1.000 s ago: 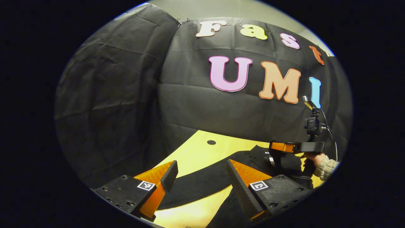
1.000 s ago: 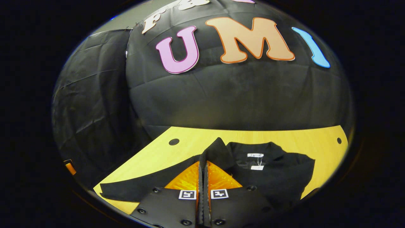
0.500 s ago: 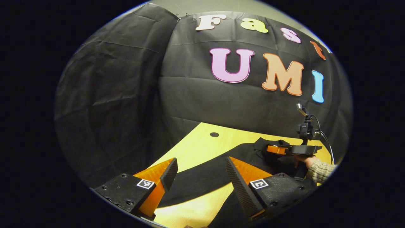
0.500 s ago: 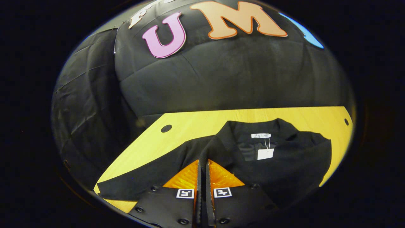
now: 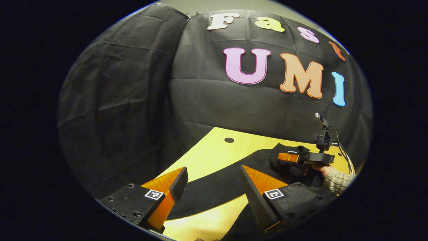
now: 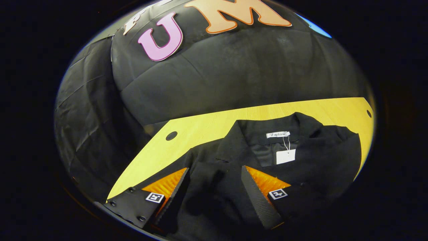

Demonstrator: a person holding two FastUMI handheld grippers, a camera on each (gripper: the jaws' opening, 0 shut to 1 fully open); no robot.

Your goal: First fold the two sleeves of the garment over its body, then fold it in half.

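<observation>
Landmark: collar of the garment [image 6: 267,160], black, lying flat on the desk [image 5: 207,157] with the collar at the far edge.

Left of the collar: one sleeve [image 5: 214,190] runs out as a long band across the desk toward its near-left corner. The left hand-held gripper [image 5: 214,187] hovers over that band, fingers spread, nothing between them. Sleeve lies directly ahead and just below it, long axis crossing the finger line at a slant. This is the nearer gripper for that sleeve.

At the collar: two white tags [image 6: 284,155] inside the neck opening.

Near side of the collar: right hand-held gripper [image 6: 215,190] is over the garment body, released, holding nothing.

No containers here.

Judgement: left sleeve not yet folded; next move is likely left gripper down onto the band, then carry toward the collar side.
</observation>
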